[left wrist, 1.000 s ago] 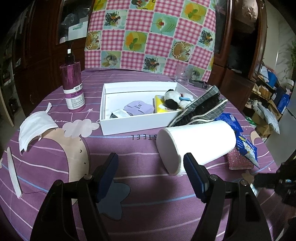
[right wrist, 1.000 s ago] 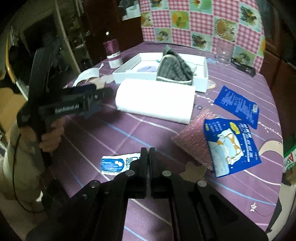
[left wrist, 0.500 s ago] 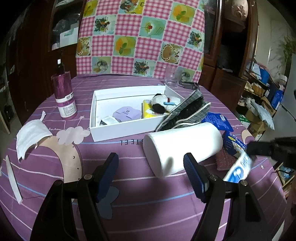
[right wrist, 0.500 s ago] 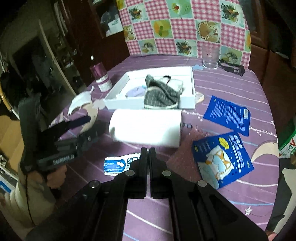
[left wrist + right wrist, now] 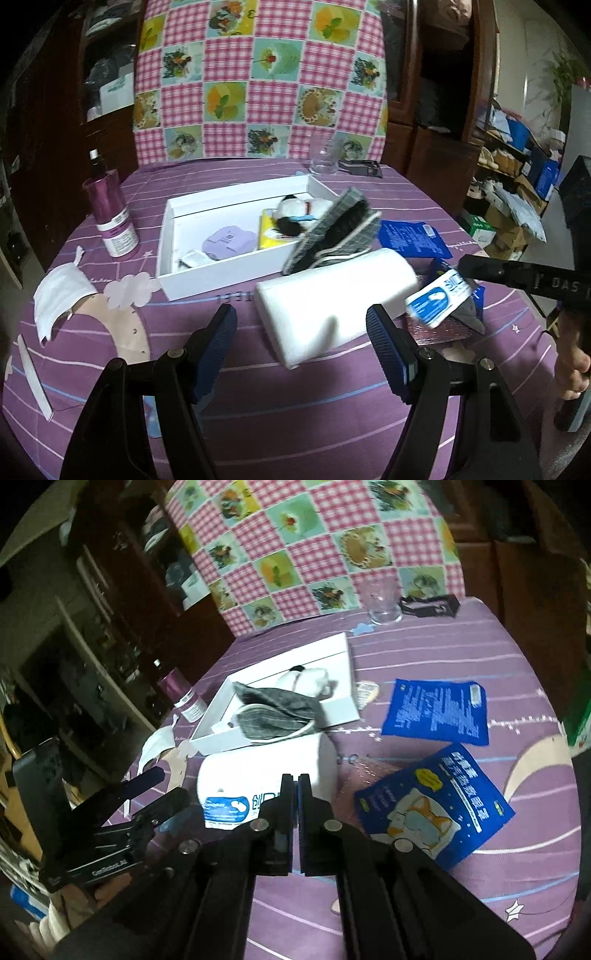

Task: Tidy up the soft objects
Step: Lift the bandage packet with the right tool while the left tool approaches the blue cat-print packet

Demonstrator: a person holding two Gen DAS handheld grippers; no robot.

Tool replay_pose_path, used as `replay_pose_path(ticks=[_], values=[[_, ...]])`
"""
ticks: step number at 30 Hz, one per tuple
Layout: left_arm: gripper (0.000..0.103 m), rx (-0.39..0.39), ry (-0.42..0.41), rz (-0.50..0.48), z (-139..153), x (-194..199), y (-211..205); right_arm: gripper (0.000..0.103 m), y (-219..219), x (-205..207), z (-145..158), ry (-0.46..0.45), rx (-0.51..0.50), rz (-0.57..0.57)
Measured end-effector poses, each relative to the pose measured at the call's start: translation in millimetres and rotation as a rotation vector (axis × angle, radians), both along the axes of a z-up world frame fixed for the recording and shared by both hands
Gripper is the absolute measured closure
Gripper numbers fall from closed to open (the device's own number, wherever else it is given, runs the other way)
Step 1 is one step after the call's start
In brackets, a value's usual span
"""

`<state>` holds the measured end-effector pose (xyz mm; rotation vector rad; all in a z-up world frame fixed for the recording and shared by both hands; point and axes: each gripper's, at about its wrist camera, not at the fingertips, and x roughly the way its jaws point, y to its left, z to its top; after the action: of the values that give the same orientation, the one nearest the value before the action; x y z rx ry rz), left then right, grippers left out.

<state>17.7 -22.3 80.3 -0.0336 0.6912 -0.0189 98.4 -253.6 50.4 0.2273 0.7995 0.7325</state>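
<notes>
on the purple table point(image 5: 295, 413), the right gripper point(image 5: 297, 779) is pinching a small blue and white packet point(image 5: 231, 808), with its jaws pressed together on 1 end of it. a second ago this packet was lying flat on the cloth, and now it is hanging up in the air next to the big white roll point(image 5: 332, 295). in the left view the packet is swinging a bit and looks blurry. that means the pick-up is done, and the packet is most likely going into the white box point(image 5: 207, 280) next. the left gripper point(image 5: 303, 343) is hovering low over the table with its jaws spread wide and nothing between them; the roll is lying just past its tips. inside the box there are already a lilac pouch point(image 5: 229, 240), a yellow pack point(image 5: 271, 230) and a black and white plush toy point(image 5: 299, 214). a grey striped slipper point(image 5: 332, 229) is leaning over the near wall of the box. still waiting on the table are 2 blue packs point(image 5: 436, 710) point(image 5: 436, 805), a pink sparkly cloth point(image 5: 436, 328) and a white face mask point(image 5: 59, 299).
</notes>
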Motion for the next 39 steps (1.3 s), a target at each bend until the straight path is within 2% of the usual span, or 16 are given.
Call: replay_pose_path(ticks=[12,39], values=[[0.03,0.004,0.041,-0.086,-3.4,19.8,-35.3,0.1,-16.7,-3.8,-7.5,-0.026,-0.016,-0.042],[0.03,-0.052,0.105,-0.175,-20.6,40.3,-51.6,0.1,-38.3,-0.9,-9.5,-0.041,-0.059,-0.17]])
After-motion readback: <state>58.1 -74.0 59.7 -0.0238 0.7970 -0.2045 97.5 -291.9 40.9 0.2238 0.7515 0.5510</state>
